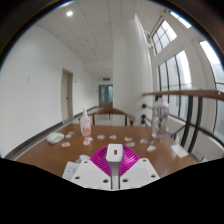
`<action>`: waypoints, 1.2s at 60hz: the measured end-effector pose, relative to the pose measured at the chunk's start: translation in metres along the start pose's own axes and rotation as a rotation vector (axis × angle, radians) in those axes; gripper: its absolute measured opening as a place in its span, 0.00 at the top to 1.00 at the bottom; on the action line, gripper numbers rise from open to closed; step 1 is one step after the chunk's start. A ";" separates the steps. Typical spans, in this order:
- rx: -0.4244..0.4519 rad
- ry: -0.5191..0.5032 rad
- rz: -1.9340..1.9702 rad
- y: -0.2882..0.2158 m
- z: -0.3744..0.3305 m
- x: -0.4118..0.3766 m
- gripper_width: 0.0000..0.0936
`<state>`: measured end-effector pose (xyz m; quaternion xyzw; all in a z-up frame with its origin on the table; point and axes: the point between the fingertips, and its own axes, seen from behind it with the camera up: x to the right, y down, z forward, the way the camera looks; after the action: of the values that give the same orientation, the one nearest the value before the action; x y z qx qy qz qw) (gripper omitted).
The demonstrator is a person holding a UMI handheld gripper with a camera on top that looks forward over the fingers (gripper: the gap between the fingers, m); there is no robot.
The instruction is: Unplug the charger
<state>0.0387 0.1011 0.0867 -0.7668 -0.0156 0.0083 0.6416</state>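
My gripper (114, 156) is raised above a brown wooden table (60, 158). A small white charger (115, 152) sits between the magenta pads (103, 159), and both fingers press on it. The charger is held clear of the table. No cable or socket shows near it.
Several small white items (57, 139) lie scattered on the table's far part, with a pinkish bottle (86, 124) standing at the back left. A railing (190, 97) and tall windows (185, 75) are at the right. A pillar (128, 70) and doors (67, 95) stand beyond.
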 end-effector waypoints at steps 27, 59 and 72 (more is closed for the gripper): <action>-0.090 0.010 -0.074 -0.031 -0.064 0.052 0.92; -0.306 0.043 0.008 0.071 -0.042 0.080 0.10; -0.247 0.085 -0.031 0.049 -0.080 0.084 0.09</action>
<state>0.1260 0.0162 0.0536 -0.8394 -0.0012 -0.0360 0.5422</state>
